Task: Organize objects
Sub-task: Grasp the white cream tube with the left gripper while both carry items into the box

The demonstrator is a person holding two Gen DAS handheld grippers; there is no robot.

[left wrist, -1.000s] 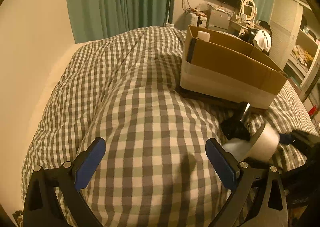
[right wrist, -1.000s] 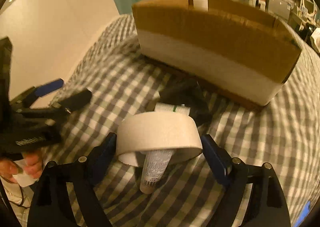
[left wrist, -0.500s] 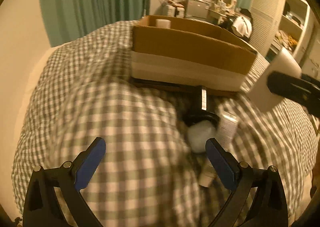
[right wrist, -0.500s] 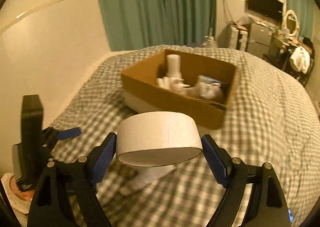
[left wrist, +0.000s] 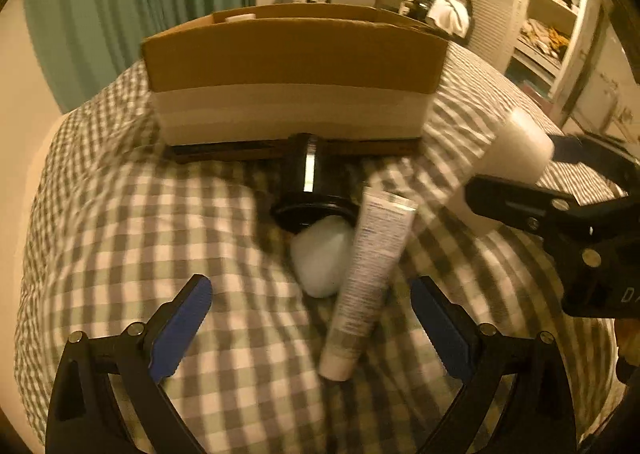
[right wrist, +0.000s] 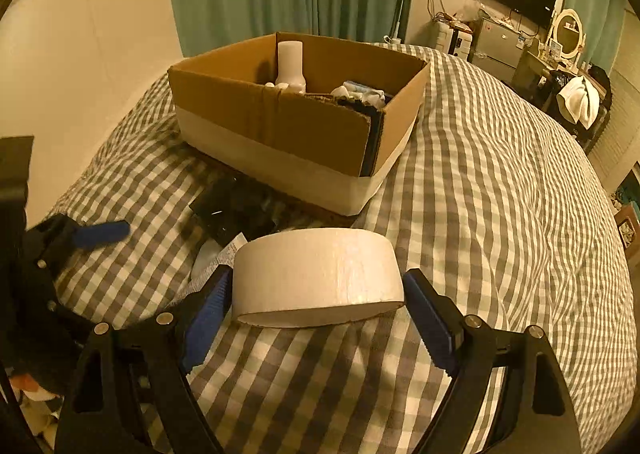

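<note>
bed point(right wrist: 500, 182) with grey-and-white check cover fills both views. box point(right wrist: 296, 122), cardboard, open top, pale band round its base, sits on the cover; in the left wrist view its long side point(left wrist: 296, 54) faces the camera. inside it, right wrist view: an upright white bottle point(right wrist: 290, 64) near the back wall and some pale items by the right end, too small to name. right gripper point(right wrist: 316, 314) is clamped on a tape roll point(right wrist: 316, 274), blue pads touching its two sides, roll held flat, off the cover, short of the box's near corner; the same roll point(left wrist: 516, 158) shows at the right of the left wrist view, beside the box's right end. left gripper point(left wrist: 312, 318) is spread wide with nothing between the pads, low over the cover. ahead of it, in front of the box: a black jar point(left wrist: 312, 190) lying on its side, mouth toward the camera; a white lump point(left wrist: 320, 258) touching the jar's rim, blurred; a white tube point(left wrist: 368, 278) lying lengthwise just right of the lump, cap end nearest the camera. tube lies between the left pads' line of sight, not touched.
</note>
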